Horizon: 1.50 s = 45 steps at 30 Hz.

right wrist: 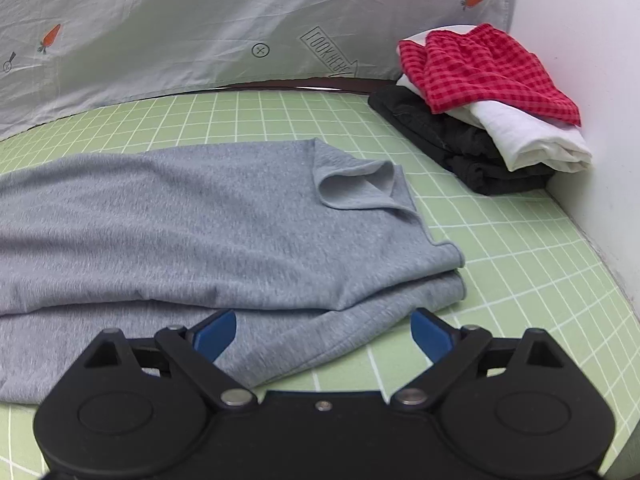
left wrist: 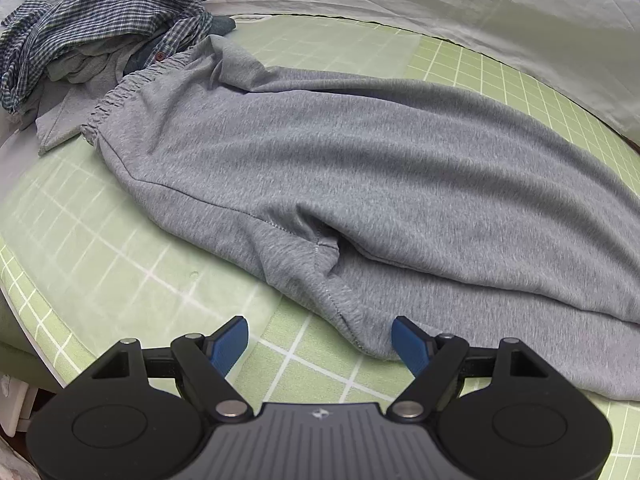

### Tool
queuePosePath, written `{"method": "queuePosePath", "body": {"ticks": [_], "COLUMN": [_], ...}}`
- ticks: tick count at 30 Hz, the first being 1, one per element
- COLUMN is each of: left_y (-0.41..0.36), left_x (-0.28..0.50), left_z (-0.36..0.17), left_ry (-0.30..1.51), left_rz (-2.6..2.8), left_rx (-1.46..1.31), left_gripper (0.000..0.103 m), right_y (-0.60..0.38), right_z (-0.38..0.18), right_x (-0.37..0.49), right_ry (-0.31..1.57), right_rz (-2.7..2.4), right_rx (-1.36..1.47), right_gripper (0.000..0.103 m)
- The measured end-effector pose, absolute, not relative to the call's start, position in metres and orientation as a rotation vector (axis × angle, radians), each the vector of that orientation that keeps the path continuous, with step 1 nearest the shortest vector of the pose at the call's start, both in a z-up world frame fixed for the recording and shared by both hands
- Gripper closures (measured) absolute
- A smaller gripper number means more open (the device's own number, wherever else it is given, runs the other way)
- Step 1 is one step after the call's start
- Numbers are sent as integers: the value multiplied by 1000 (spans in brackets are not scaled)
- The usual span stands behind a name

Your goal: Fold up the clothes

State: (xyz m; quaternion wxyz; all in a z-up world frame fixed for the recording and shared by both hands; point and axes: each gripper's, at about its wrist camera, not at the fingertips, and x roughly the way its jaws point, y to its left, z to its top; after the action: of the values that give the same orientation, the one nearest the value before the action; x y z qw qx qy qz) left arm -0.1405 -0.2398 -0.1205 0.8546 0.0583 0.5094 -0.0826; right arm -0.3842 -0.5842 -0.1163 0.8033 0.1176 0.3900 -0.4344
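1. The grey sweatpants (left wrist: 360, 152) are laid lengthwise across the green grid mat (left wrist: 100, 264), already doubled leg over leg; the elastic waistband (left wrist: 120, 96) is seen at their far end in the left wrist view, and the cuffs (right wrist: 420, 272) at the other end in the right wrist view.
2. A heap of unfolded clothes topped by a blue plaid shirt (left wrist: 100, 20) is pressed against the waistband.
3. Beyond the cuffs, well apart from the sweatpants, a folded stack topped by a red checked garment (right wrist: 480, 76) is seen.
4. The left gripper (left wrist: 320, 340) is held with its jaws apart near the crotch seam, clamping nothing.
5. The right gripper (right wrist: 324, 334) is likewise spread wide over the cuff end, with cloth below but not pinched.
6. The fabric is judged soft, limp and light, likely to sag and slide; both layers are best pinched together at the cuffs, and one upper cuff corner is curled back.
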Motion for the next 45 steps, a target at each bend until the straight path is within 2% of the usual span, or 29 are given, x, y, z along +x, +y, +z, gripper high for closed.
{"method": "queuePosePath", "body": {"ticks": [8,11,14,19,24,29,40,45], "left_y": [-233,-220,-215,-218,-221,-208,-179,-179], "left_x": [-120,-114,-110,-100,-93,-98,-110,-112], "left_z": [-126,-130,-132,-132,-132,-134,-124,-100], "left_ry": [1090,1113,1129,1137,1136,1138,1120,1054], "left_rz": [-80,-59,-54,-39,-28,15,62,45], "left_rx": [126,87,62,60,66,18,-81,-126], "left_gripper": [23,16,16,16,16,13,13,13], "right_y": [-590,-601,-613,-626,-642,-655,-661,-652], "right_z": [-128,-128,-126,-114,-128,-129,-126,-102], "right_x": [-389,-413,-433,-432,-410,-439,-480,-470], "right_ry": [953,996,1008,906,964,978,984,824], "right_rz": [-1061,-1173,-1247,-1242,-1229,-1342,-1420,-1346], "right_rx": [110,100,155,245,172,210,247,319], "right_gripper": [7,7,7,7,5,5,5,5]}}
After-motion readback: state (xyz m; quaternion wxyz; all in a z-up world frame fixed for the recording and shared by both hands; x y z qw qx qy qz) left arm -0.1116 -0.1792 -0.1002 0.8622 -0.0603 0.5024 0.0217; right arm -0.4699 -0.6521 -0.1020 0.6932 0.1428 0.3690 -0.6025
